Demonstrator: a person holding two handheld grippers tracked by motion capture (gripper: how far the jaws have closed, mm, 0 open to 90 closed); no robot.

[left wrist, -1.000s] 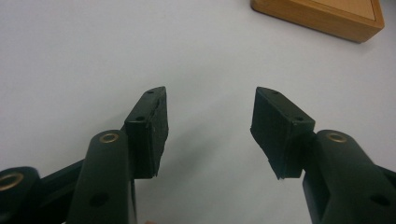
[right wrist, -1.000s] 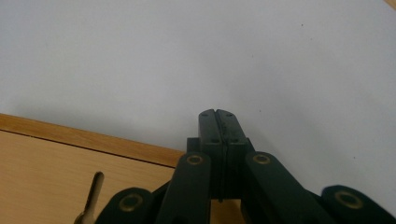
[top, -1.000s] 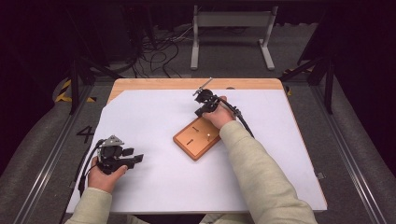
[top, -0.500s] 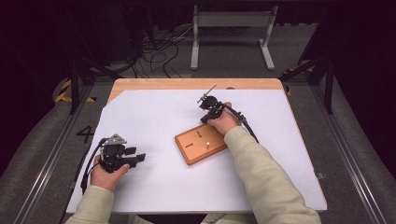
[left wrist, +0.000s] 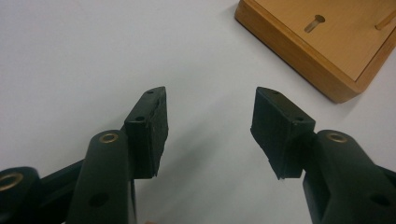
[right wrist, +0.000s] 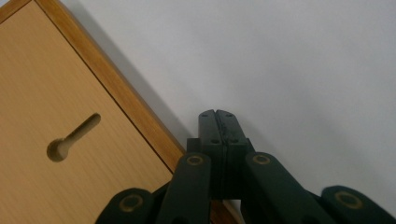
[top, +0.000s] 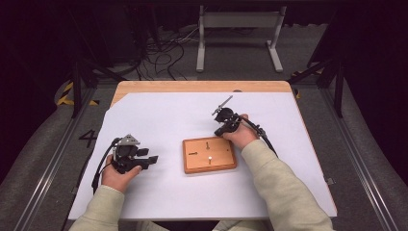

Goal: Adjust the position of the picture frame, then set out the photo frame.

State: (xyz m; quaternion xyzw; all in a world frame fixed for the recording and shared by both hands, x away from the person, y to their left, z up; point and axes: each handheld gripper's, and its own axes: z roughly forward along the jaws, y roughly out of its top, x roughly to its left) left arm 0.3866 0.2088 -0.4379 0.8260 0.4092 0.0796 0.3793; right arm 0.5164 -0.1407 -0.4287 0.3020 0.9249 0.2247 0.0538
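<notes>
A: Which colour has the wooden block (top: 209,155)?
B: It is light orange-brown, with a darker brown rim.
A: And the sheet (top: 163,120) under it?
B: Plain white. Both grippers are black, and the sleeves (top: 284,187) are pale beige.

Black tongs (left wrist: 208,128) w/ brass rivets, black cables, beige sleeves (top: 284,187)

Lab: floor rails (top: 45,168), cables (top: 163,50), metal stand (top: 239,21).

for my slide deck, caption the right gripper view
Shut right hand-held gripper beside the wooden board at its keyhole slot.
</notes>
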